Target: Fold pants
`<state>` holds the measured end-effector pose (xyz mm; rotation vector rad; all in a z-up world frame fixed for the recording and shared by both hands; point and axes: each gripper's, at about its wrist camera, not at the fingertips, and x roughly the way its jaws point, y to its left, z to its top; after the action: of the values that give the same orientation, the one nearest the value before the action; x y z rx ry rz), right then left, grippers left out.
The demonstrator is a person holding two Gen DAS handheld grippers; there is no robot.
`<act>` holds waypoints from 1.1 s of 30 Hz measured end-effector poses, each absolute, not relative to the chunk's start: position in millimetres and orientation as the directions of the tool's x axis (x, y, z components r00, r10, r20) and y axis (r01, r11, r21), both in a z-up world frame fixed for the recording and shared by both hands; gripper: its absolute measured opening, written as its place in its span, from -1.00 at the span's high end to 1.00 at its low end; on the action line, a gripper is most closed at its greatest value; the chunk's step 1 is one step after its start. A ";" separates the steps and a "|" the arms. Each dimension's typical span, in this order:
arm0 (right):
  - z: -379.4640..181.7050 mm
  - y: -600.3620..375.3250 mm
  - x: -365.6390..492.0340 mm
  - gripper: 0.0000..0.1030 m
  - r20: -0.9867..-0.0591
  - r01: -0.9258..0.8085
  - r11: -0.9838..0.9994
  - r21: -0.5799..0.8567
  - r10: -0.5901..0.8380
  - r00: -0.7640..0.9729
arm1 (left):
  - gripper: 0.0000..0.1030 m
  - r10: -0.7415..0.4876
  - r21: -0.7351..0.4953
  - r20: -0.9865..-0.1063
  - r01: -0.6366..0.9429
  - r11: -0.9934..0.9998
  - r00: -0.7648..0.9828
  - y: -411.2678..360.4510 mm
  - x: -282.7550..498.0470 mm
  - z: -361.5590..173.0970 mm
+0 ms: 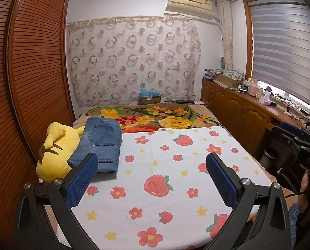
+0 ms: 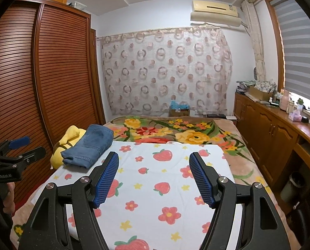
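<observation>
Blue-padded fingers (image 1: pixel 82 179) of the left gripper (image 1: pixel 152 179) stand wide apart, gripping nothing; the right gripper (image 2: pixel 153 177) is likewise spread and empty, both hanging over the strawberry-print sheet (image 2: pixel 163 187); the pants (image 2: pixel 90 148), folded into 1 compact denim stack, rest at the sheet's far-left edge against a yellow plush toy (image 2: pixel 68 145), apparently set aside as finished work.

A strawberry-print sheet (image 2: pixel 146 187) covers the near end of the bed. Beyond it lies a flowered blanket (image 2: pixel 175 131). At the sheet's far left corner sits a yellow plush toy (image 1: pixel 54 152). A louvered wardrobe (image 2: pixel 57 73) stands left of the sheet, wooden cabinets (image 2: pixel 265 123) right.
</observation>
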<state>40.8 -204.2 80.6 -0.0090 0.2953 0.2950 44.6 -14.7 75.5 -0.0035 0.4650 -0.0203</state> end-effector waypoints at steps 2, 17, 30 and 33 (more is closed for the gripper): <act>78.2 -204.8 38.9 -0.40 -0.288 -0.289 0.957 0.031 0.286 0.914 | -1.00 -0.023 -0.010 -0.447 0.021 1.000 0.894 -14.4 44.2 75.4; 74.9 -206.6 37.3 -0.40 -0.291 -0.291 0.956 0.028 0.286 0.913 | -1.00 -0.020 -0.008 -0.447 0.018 1.000 0.894 -14.6 44.0 75.6; 74.9 -208.2 36.4 -0.40 -0.290 -0.293 0.956 0.025 0.287 0.913 | -1.00 -0.021 -0.008 -0.448 0.020 1.000 0.894 -13.2 43.6 75.2; 74.3 -208.5 36.3 -0.40 -0.290 -0.294 0.956 0.025 0.288 0.913 | -1.00 -0.021 -0.008 -0.448 0.020 1.000 0.894 -13.9 44.2 75.2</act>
<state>36.3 -208.5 74.3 -0.0192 0.2957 0.2996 44.2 -13.9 75.2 -0.0031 0.4645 -0.0212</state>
